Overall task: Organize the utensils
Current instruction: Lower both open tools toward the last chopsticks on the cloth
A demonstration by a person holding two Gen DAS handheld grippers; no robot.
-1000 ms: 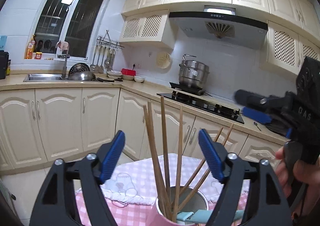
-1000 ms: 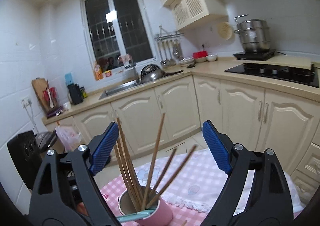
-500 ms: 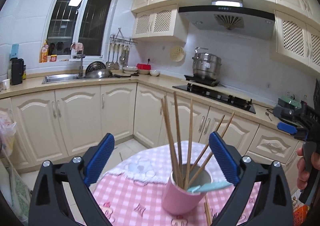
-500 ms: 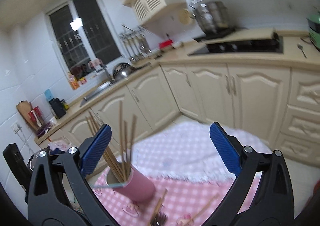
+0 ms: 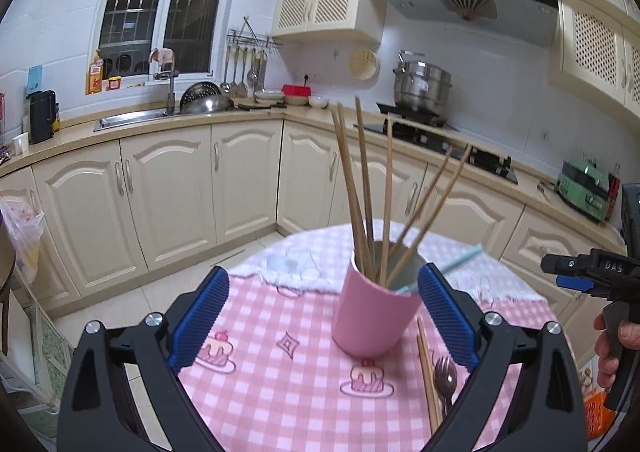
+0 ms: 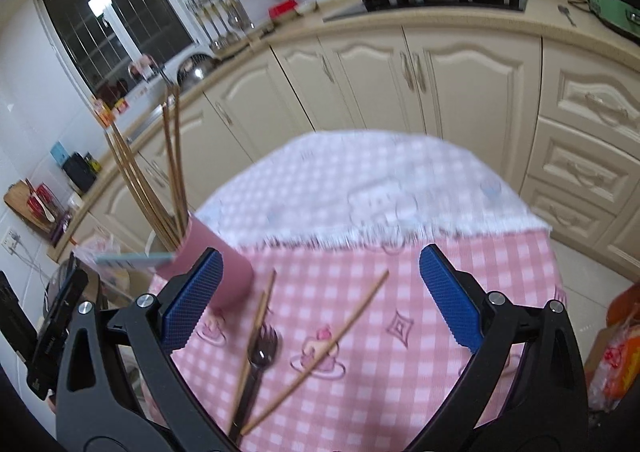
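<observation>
A pink cup (image 5: 374, 316) stands on the pink checked tablecloth (image 5: 280, 392) and holds several wooden chopsticks (image 5: 362, 191) and a light blue utensil (image 5: 460, 258). My left gripper (image 5: 322, 322) is open and empty, a little before the cup. Beside the cup lie chopsticks (image 5: 427, 372) and a dark fork (image 5: 445, 374). In the right wrist view the cup (image 6: 216, 264) is at the left, the fork (image 6: 260, 352) and two loose chopsticks (image 6: 320, 352) lie on the cloth. My right gripper (image 6: 320, 300) is open and empty above them.
The round table's far part has a white checked cloth (image 6: 360, 179). Cream kitchen cabinets (image 5: 160, 195) and a counter with sink, stove and steel pot (image 5: 422, 81) run behind. An orange bag (image 6: 624, 348) sits on the floor at the right.
Both grippers have pulled back and tilted down from the cup. The right wrist view has swung right, so the loose fork and chopsticks show between its fingers.
</observation>
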